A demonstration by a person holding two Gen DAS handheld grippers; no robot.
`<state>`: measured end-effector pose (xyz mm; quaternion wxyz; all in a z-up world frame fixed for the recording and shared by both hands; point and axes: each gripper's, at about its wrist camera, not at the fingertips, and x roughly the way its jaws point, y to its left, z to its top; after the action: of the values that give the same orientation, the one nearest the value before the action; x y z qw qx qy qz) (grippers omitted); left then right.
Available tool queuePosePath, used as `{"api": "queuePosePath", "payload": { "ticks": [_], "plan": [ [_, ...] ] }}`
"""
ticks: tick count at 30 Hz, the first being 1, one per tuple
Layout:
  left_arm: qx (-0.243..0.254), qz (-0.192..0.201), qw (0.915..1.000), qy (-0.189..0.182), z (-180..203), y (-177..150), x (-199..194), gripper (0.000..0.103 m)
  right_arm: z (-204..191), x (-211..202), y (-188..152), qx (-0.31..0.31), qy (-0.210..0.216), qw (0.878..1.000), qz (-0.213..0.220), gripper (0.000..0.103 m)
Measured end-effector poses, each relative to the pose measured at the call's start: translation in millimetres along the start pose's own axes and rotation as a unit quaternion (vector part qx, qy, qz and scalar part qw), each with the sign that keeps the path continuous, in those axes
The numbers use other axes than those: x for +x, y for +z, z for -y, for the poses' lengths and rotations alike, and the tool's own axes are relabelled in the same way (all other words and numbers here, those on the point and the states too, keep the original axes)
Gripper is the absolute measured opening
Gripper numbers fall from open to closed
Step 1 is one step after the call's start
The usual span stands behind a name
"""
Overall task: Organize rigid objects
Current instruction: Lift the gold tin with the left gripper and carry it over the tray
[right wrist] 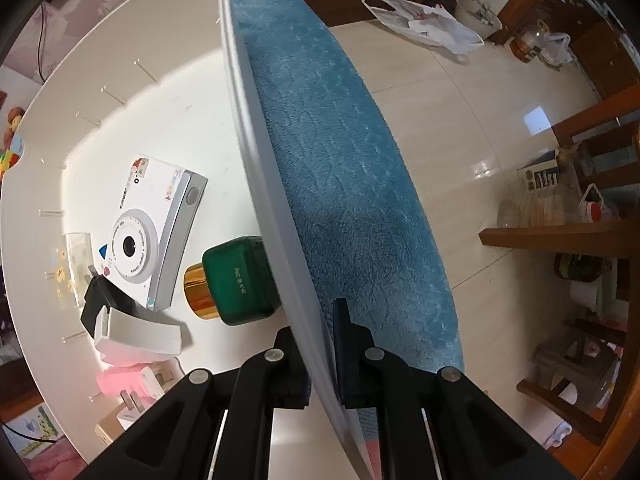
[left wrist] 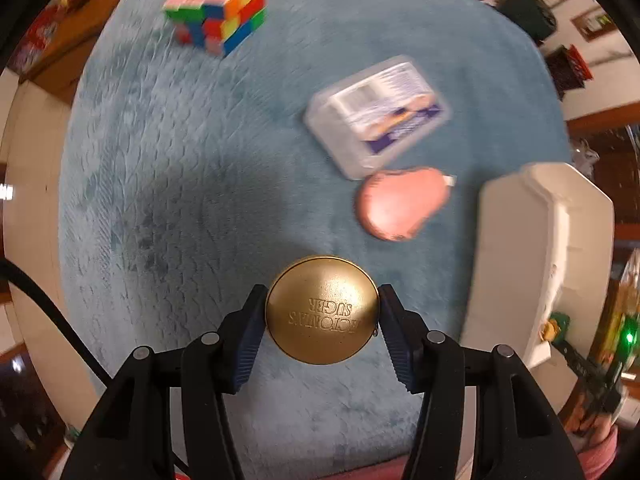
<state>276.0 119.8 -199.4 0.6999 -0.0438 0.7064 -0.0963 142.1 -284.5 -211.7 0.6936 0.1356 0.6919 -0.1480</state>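
My left gripper is shut on a round gold tin with embossed lettering, held above the blue plush mat. On the mat lie a colourful puzzle cube, a clear plastic box with a label and a pink heart-shaped object. A white bin stands at the right. My right gripper is shut on the white bin's wall, one finger inside and one outside. Inside the bin lie a white toy camera, a green jar with a gold lid, white and pink chargers and a small clear case.
The blue mat runs along the outside of the bin. Beyond it are tiled floor, a white plastic bag, wooden shelves and a stool. A black cable crosses the left edge.
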Motion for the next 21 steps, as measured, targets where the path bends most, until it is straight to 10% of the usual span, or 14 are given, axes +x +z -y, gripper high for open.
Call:
{"api": "queuePosePath", "payload": {
  "ticks": [9, 21],
  "plan": [
    [0.089, 0.056, 0.9941, -0.028, 40, 3, -54, 0.058, -2, -2, -4, 0.000, 0.000, 1.000, 0.004, 0.009],
    [0.252, 0.056, 0.9634, -0.072, 136, -28, -53, 0.058, -1, -7, -7, 0.001, 0.000, 1.000, 0.014, 0.009]
  ]
}}
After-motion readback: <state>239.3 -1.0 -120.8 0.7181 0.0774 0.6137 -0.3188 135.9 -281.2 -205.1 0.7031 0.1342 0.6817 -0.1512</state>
